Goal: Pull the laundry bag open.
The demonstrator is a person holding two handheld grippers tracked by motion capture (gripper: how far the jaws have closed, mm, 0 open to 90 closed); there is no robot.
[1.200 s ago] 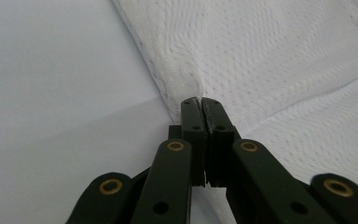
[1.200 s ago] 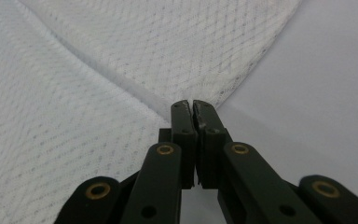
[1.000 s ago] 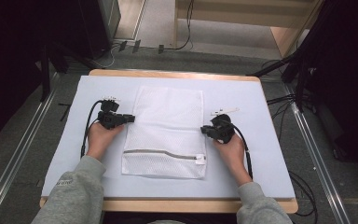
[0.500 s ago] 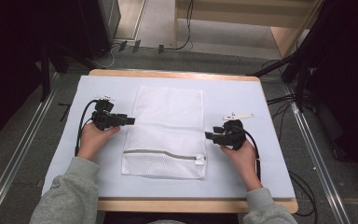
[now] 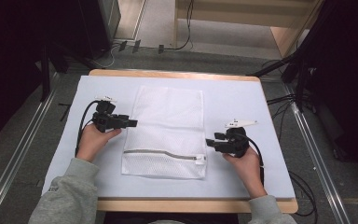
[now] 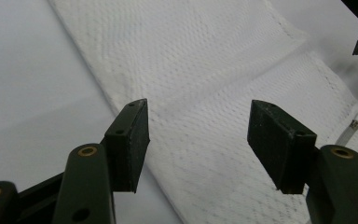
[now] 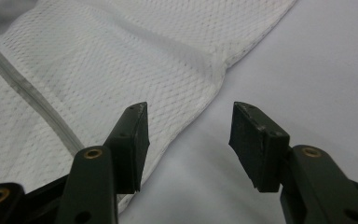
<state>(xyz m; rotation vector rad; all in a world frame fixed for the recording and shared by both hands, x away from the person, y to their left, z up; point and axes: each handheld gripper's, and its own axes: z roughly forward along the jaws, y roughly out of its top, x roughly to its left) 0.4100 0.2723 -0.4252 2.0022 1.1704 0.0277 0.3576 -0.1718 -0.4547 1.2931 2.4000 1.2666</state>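
Mesh laundry bag: laid flat, long axis running away from the person. Left gripper touching its left edge, right gripper just beside its right edge; both just opened, jaws spread, nothing held.

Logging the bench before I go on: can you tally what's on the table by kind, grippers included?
White mesh laundry bag, zipped, lying flat: 1
White sheet that covers the table: 1
Black grippers, both with jaws open and just opened, nothing between them: 2, the left gripper and the right gripper
Total: 4
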